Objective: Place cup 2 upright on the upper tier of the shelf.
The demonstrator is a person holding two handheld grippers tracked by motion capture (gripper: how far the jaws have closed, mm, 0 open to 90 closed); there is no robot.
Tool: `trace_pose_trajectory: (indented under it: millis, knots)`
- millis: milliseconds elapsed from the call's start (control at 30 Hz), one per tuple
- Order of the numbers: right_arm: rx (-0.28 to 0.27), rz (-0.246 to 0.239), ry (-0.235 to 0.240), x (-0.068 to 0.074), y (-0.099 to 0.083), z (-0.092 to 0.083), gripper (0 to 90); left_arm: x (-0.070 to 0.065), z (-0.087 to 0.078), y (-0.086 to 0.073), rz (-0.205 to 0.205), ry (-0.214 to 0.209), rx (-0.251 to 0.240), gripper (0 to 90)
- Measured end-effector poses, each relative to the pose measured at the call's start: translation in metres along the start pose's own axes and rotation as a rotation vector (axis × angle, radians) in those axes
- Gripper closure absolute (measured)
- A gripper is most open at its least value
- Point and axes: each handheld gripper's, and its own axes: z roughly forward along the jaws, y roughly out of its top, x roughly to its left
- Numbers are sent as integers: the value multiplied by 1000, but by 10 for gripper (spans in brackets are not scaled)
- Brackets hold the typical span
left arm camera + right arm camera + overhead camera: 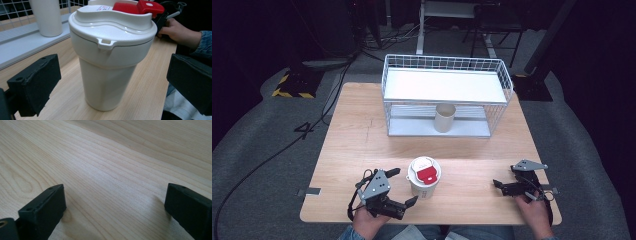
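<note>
At lower centre, the left gripper (404,187) gapes around the lidded cup (424,176) (untouched), while the right gripper (498,186) gapes empty at lower right.

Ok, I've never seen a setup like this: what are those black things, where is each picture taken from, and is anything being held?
They are hand-held tools with two black jaws, one in each of a person's hands. The high view looks down on a wooden table. The other two views come from a camera on each tool, looking along its jaws. On the table stand a white lidded cup with a red flap and a wire rack with a plain cup on its lower shelf. The left gripper has its jaws open, either side of the lidded cup without touching. The right gripper is open over bare wood. Nothing is held.
</note>
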Motion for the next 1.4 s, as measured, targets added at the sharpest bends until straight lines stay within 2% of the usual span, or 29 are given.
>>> trace_pose_trajectory:
  millis: [167,267,400,600,800,900,1133,1267,1367,1400]
  knots:
    - [0,0,-1,0,0,0,36,1,14,-3,-5,1,14,0]
    - [0,0,-1,0,0,0,36,4,25,-4,8,15,24,0]
    - [0,1,-1,0,0,0,36,6,35,-5,13,13,29,0]
    - [0,1,-1,0,0,0,36,3,42,-7,35,7,35,0]
    - [0,1,-1,0,0,0,36,5,48,-10,15,-3,34,0]
    - [0,1,-1,0,0,0,36,6,51,-10,19,-4,37,0]
    - [0,1,-1,0,0,0,36,8,59,-12,22,-32,12,16]
    - [0,1,-1,0,0,0,36,8,61,-13,29,-26,-10,45]
    - [0,1,-1,0,0,0,36,7,61,-16,21,-13,-28,73]
    - [0,1,-1,0,0,0,36,8,62,-18,3,-19,-39,72]
